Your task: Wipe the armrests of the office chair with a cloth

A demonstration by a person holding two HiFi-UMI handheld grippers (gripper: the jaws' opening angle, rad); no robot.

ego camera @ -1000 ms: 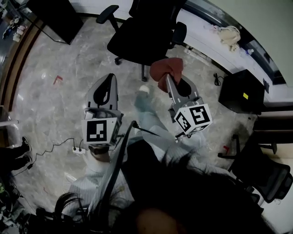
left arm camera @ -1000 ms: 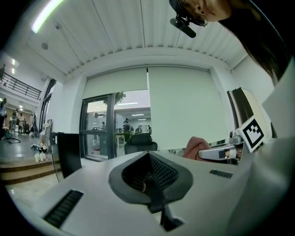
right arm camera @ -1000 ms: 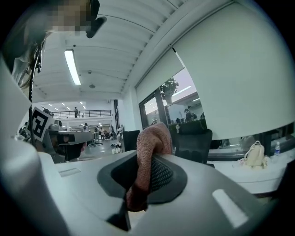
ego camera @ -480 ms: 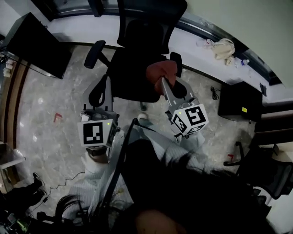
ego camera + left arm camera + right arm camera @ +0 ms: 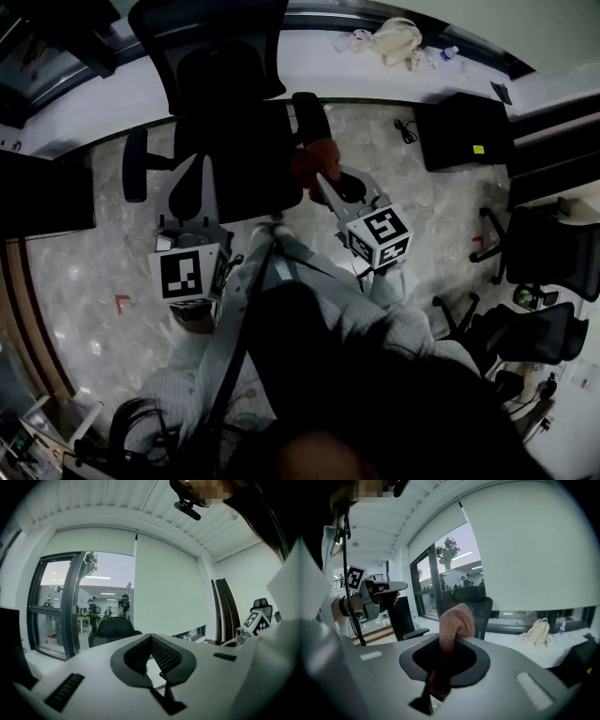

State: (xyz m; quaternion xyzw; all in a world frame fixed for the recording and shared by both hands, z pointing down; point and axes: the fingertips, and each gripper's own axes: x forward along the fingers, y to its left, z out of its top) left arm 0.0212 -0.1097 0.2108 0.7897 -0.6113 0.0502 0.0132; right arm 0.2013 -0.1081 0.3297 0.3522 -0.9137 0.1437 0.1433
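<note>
The right gripper [image 5: 323,183] is clamped on a brownish-pink terry cloth [image 5: 313,161]; the left gripper [image 5: 194,183] is pinched together on nothing (over the seat's left edge). Just beyond the cloth lies the black office chair's [image 5: 225,103] right-hand padded armrest [image 5: 309,112], its long axis running near to far, so I judge the right gripper better placed.

The office chair [image 5: 253,150], a second ago well ahead of the right gripper [image 5: 322,176], now lies just beyond its tip, one armrest [image 5: 309,117] right beside the cloth [image 5: 314,159] it holds.
</note>
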